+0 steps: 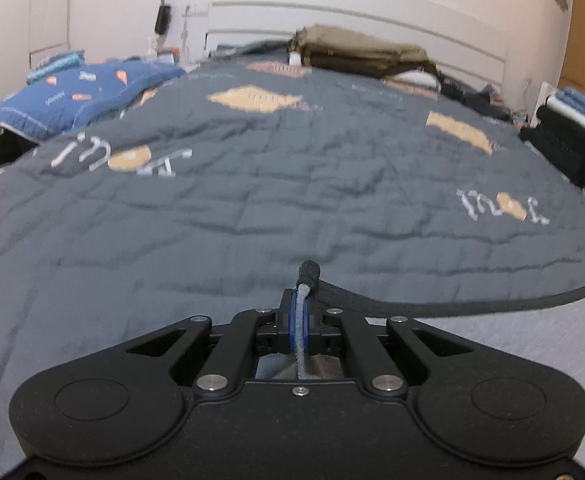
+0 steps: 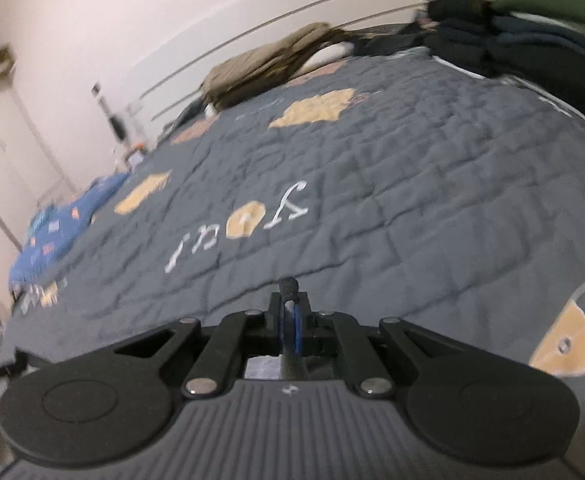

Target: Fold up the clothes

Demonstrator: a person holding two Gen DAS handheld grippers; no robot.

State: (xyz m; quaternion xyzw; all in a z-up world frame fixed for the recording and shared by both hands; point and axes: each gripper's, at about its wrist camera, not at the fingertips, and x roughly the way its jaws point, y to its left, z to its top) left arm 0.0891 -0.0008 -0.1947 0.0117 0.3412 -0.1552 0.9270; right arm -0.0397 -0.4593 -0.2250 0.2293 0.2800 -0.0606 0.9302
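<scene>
Left claw [image 1: 301,312] and right claw [image 2: 289,320] each pinch the edge of the dark grey quilted blanket [image 1: 276,184] spread over the bed

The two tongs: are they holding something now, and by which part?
Yes. The left tongs and the right tongs are each shut on the near edge of the grey quilt.

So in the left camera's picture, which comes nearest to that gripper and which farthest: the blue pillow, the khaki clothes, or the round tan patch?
1. Round tan patch, on the quilt, left.
2. Blue pillow, farther left.
3. Khaki clothes, by the headboard.
</scene>
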